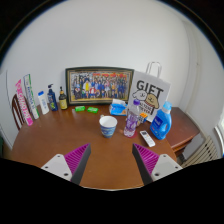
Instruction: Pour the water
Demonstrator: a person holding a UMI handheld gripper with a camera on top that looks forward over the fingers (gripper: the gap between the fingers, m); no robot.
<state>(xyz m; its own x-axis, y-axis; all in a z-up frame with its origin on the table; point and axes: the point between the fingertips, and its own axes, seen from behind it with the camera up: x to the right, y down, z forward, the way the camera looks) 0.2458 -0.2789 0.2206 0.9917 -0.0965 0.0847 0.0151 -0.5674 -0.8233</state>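
Note:
A white cup with a blue pattern stands on the wooden table, well beyond my fingers. Just to its right stands a clear plastic water bottle, upright. My gripper is open above the table's near part, its magenta pads wide apart with only bare tabletop between them. Nothing is held.
A framed group photo leans on the back wall. A white "GIFT" bag and a blue bottle stand at the right, with a remote lying near them. Several bottles and boxes line the left. A chair is at the right.

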